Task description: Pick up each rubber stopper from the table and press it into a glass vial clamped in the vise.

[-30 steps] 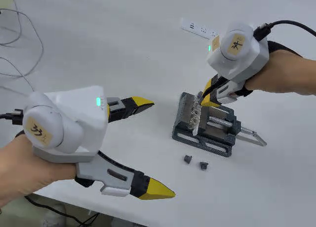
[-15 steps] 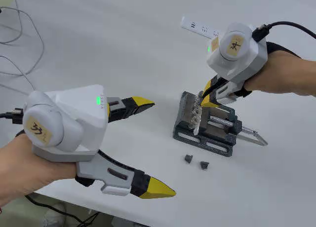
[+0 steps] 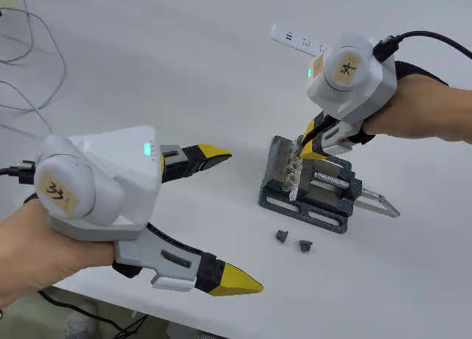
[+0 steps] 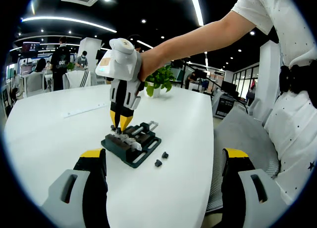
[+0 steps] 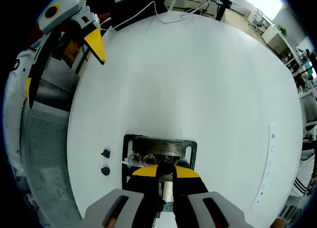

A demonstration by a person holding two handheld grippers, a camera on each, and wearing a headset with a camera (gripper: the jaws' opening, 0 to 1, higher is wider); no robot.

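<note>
A dark vise point(image 3: 313, 195) stands on the white table and clamps a row of glass vials point(image 3: 293, 169). My right gripper point(image 3: 307, 149) points down over the far end of that row. In the right gripper view its yellow tips point(image 5: 166, 171) are shut on a dark rubber stopper point(image 5: 166, 166) above the vials point(image 5: 141, 159) in the vise point(image 5: 158, 144). Two loose stoppers point(image 3: 281, 236) point(image 3: 305, 245) lie in front of the vise. My left gripper point(image 3: 228, 219) hovers wide open at the lower left, holding nothing. The left gripper view has the vise point(image 4: 130, 144), the stoppers point(image 4: 161, 159) and the right gripper point(image 4: 121, 121).
A white power strip point(image 3: 295, 40) lies behind the vise. Cables point(image 3: 29, 66) trail across the far left of the table point(image 3: 184, 74). The table's near edge runs just below my left gripper. A vise handle point(image 3: 376, 203) sticks out to the right.
Hardly anything has moved: my right gripper stays over the vials and my left gripper stays open in the same place.
</note>
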